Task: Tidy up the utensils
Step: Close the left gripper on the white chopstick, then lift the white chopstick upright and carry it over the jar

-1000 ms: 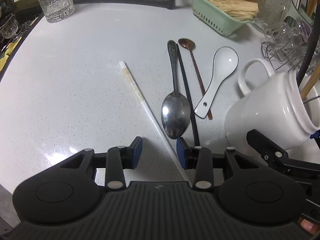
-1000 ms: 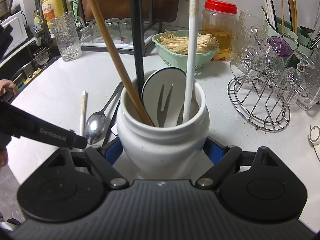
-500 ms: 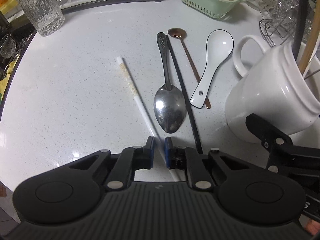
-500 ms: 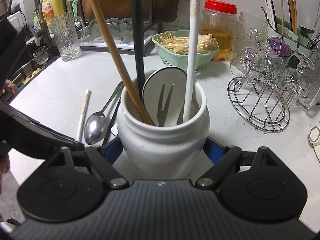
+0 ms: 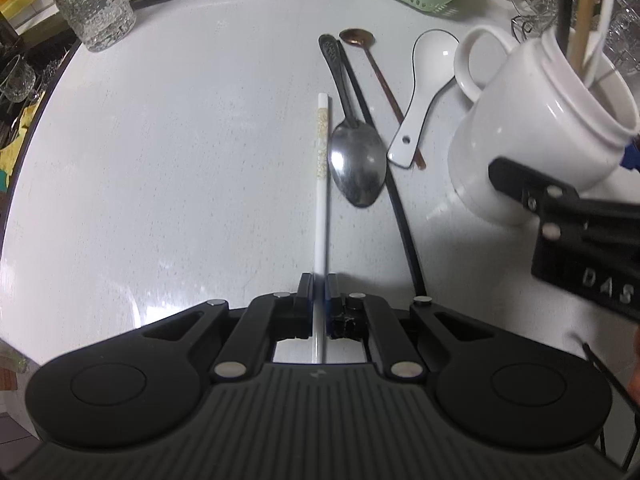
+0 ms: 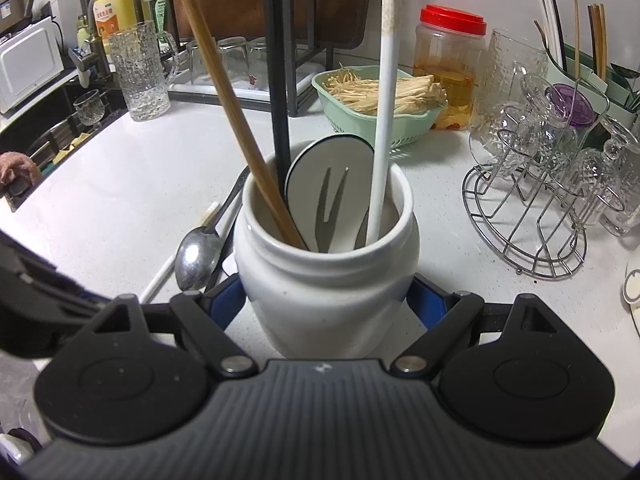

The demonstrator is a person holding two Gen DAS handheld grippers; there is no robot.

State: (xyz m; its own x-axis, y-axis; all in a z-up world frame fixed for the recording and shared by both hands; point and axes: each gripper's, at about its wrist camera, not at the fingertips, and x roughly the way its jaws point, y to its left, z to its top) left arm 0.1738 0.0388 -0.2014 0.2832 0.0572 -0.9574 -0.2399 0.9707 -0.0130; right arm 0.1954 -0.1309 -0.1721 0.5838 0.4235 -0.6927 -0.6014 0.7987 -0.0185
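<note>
My left gripper (image 5: pixel 319 285) is shut on the near end of a white chopstick (image 5: pixel 321 184), which points straight ahead over the white counter. Beside it lie a metal spoon (image 5: pixel 356 164), a black chopstick (image 5: pixel 384 160), a copper spoon (image 5: pixel 380 76) and a white ceramic spoon (image 5: pixel 424 92). My right gripper (image 6: pixel 326 300) is shut on a white ceramic jar (image 6: pixel 326 276), seen in the left wrist view at the right (image 5: pixel 532 132). The jar holds a wooden chopstick (image 6: pixel 228 96), a black chopstick (image 6: pixel 276 80), a white chopstick (image 6: pixel 384 112), a white spoon (image 6: pixel 332 192) and a fork.
A textured glass mug (image 5: pixel 92 4) stands at the far left near the sink edge. A green basket of sticks (image 6: pixel 380 100), a red-lidded jar (image 6: pixel 448 64) and a wire rack of glasses (image 6: pixel 540 184) stand behind and right of the jar.
My left gripper closed on the white chopstick, which turned from diagonal to straight ahead in line with the fingers. The right gripper kept hold of the jar, which tilted slightly.
</note>
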